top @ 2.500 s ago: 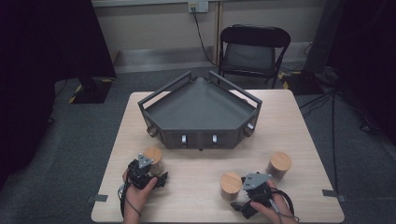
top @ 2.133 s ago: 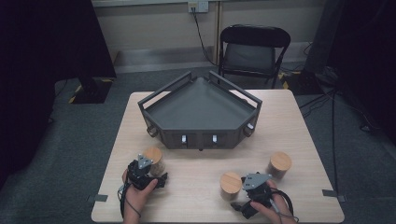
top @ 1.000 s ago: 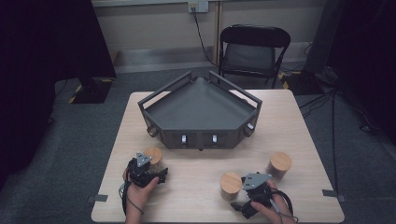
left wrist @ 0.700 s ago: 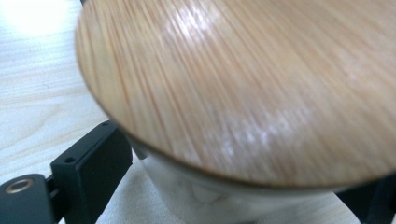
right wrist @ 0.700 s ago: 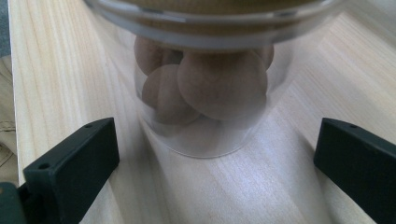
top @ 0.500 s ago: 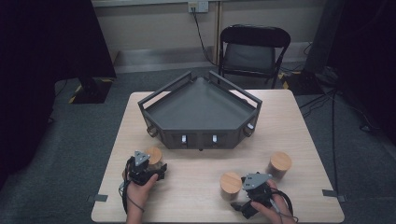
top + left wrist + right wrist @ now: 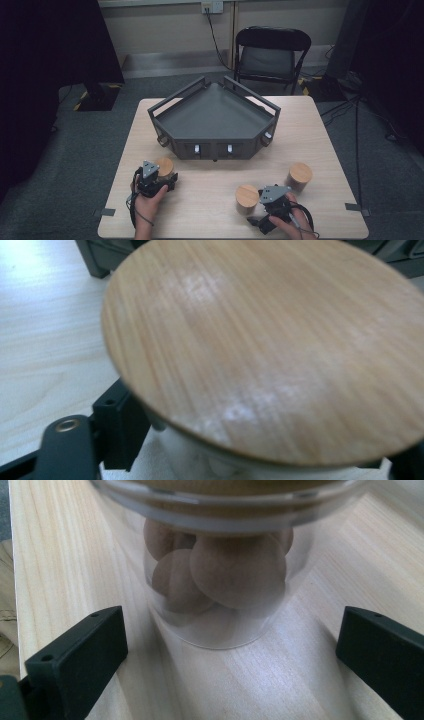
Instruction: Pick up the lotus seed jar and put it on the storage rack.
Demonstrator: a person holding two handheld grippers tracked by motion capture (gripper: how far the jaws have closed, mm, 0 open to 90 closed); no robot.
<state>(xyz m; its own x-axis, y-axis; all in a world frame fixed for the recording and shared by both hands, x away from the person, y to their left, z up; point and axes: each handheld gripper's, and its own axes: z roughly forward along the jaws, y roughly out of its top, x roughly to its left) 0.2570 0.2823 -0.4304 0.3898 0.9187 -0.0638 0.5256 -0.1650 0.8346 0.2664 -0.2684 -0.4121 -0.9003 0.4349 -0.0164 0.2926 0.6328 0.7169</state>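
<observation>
**Ana:** Since a second ago the left gripper's (image 7: 165, 173) jaws have been closing, and they now pinch the left jar (image 7: 270, 340). Both hands and all three jars sit where they were.

**Ben:** Where is that jar?

**Ana:** It stands upright on the table (image 7: 320, 135), just in front of the tray's (image 7: 215, 112) left front corner. The black jaws press on its body below the wooden lid.

**Ben:** And the right gripper (image 7: 260, 199)?

**Ana:** It is spread wide. Its jaws stand on either side of the middle jar (image 7: 247, 196), clear of the glass.

**Ben:** How will these handle?

**Ana:** I'd say they are stiff, smooth and slippery, with clear walls that look breakable. The middle one holds round brown pieces (image 7: 235, 565), so it has some weight. The lids may only rest on top, so grip the body low down, never the lid, and keep it upright.

**Ben:** Is anything in the way?

**Ana:** The tray's raised front rail is close behind the left jar, so the jar must clear that rail if it goes in. The third jar (image 7: 300, 175) stands near the right gripper's far side. The chair (image 7: 270, 50) beyond the table is well apart.
</observation>
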